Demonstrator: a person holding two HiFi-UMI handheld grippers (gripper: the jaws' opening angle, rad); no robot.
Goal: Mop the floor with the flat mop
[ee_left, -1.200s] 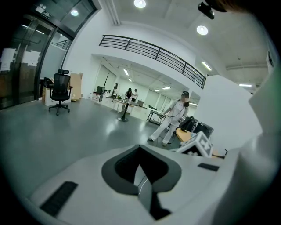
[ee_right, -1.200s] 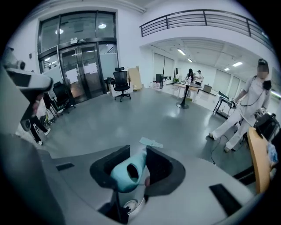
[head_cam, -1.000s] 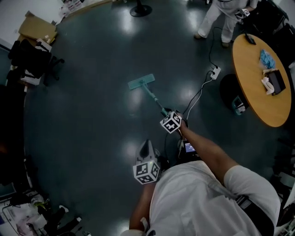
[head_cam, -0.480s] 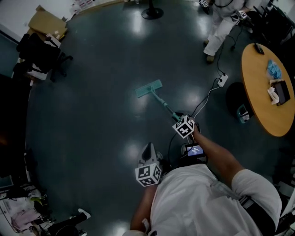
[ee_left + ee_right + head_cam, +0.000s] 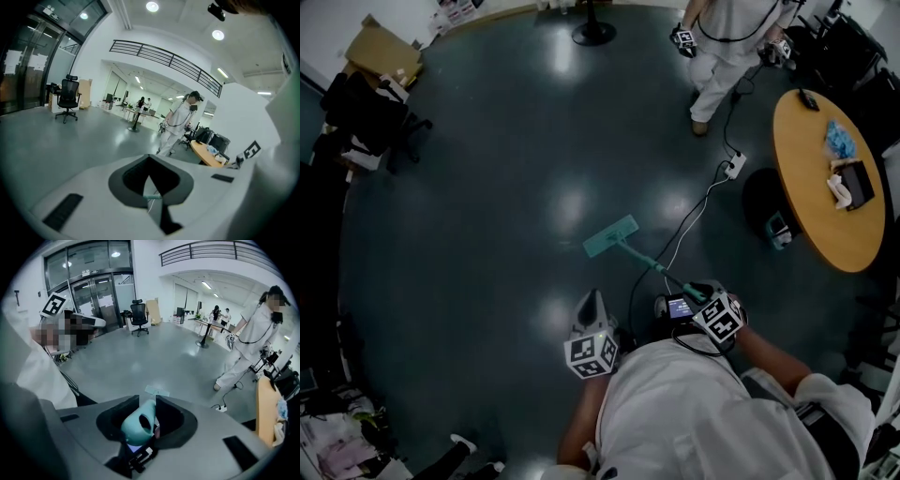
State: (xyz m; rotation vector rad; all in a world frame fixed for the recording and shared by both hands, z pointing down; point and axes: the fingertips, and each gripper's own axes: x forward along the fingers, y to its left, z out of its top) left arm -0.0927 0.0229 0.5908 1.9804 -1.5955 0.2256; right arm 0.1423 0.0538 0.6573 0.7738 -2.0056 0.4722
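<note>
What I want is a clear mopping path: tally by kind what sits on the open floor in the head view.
Mop: 1
Power strip with cord: 1
Round table: 1
Cardboard box: 1
Office chair: 1
Standing person: 1
Round black base: 1
Small teal container: 1
Total: 8; dark edge clutter uncounted.

The floor (image 5: 487,234) is looked down upon steeply from high overhead in the head view. Both gripper views are set low, faced outward across it. The flat mop (image 5: 610,235) and a standing person (image 5: 722,37), at 1 o'clock overhead, are shared.

Since a second ago, flat mop (image 5: 612,236) and right claw (image 5: 146,420) both back nearer the person's torso (image 5: 703,412).
</note>
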